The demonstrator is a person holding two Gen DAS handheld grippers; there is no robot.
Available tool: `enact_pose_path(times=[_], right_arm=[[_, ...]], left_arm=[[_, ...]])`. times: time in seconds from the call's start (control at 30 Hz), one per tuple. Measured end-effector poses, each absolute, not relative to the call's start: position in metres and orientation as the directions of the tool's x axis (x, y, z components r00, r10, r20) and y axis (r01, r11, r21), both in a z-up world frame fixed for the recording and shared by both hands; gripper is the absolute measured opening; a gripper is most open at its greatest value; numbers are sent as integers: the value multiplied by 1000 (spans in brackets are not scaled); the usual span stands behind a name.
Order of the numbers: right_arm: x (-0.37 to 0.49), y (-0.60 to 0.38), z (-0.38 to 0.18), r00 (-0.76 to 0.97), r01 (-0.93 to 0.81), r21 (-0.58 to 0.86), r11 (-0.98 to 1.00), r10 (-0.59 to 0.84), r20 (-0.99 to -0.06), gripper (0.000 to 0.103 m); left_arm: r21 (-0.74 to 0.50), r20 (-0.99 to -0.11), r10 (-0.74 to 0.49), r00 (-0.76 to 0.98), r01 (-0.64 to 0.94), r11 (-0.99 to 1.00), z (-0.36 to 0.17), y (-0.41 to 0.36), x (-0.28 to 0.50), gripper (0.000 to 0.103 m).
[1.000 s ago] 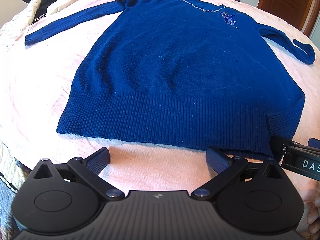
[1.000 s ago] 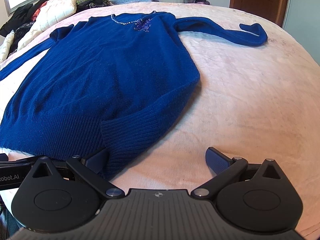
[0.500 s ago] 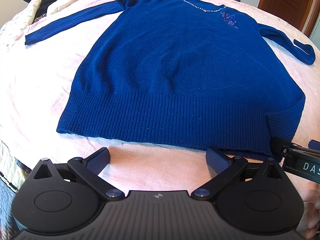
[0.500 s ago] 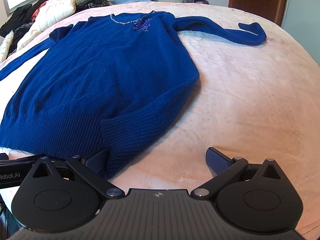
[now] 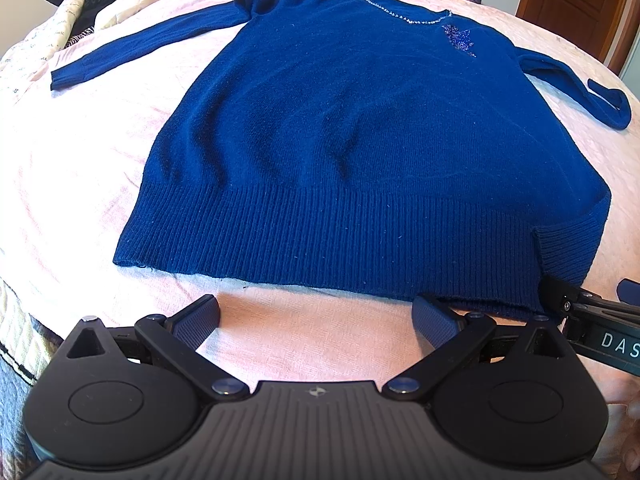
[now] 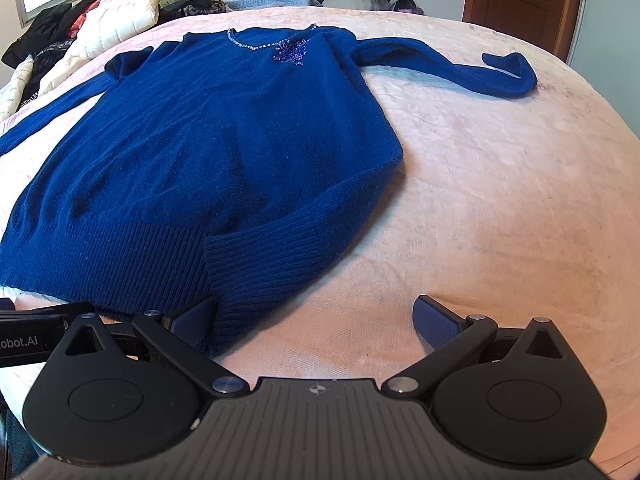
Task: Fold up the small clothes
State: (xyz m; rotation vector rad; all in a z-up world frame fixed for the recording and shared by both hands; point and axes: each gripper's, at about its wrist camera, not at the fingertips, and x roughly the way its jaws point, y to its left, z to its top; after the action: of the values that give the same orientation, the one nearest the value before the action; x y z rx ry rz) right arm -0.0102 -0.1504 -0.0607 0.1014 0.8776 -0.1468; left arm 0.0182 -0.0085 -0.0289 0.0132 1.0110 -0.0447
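A blue knit sweater lies flat, front up, on a pink bedspread, hem toward me; it also shows in the right wrist view. Its sleeves spread left and right. The hem's right corner is folded over. My left gripper is open just short of the hem, its right finger at the hem's edge. My right gripper is open at the folded corner, its left finger touching the fabric.
Piled clothes and a white quilt lie at the bed's far left end. A brown wooden door stands at the far right. Bare bedspread stretches right of the sweater. The bed's near edge drops off at lower left.
Almost nothing has moved. Both grippers stay open at the hem.
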Motion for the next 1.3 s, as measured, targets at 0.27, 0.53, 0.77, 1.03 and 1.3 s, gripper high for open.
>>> enact_pose_path(times=[0.27,0.53,0.77,1.03,1.3], right_arm=[[-11,-150,-61,635,171,28,985,-89,-768,103],[-12,-151,-61,636,170,29,985,-87,-767,103],[-12,-150,-61,636,170,30,985,-87,-767,103],[-12,-149,-60,637,166,30,986,-84,-767,102],[-8,-181,-30,707,112,117,987,4,-707,102]], left_arm=[[-10,-847,-33,531,46,999,-29,-7,19,103],[-10,-849,-32,528,44,999,-28,-7,19,103],[-9,-848,-31,529,43,999,-29,-7,18,103],[-11,-847,-30,530,39,999,-29,-6,17,103],[-13,-763,-32,646,34,999,3,6,12,103]])
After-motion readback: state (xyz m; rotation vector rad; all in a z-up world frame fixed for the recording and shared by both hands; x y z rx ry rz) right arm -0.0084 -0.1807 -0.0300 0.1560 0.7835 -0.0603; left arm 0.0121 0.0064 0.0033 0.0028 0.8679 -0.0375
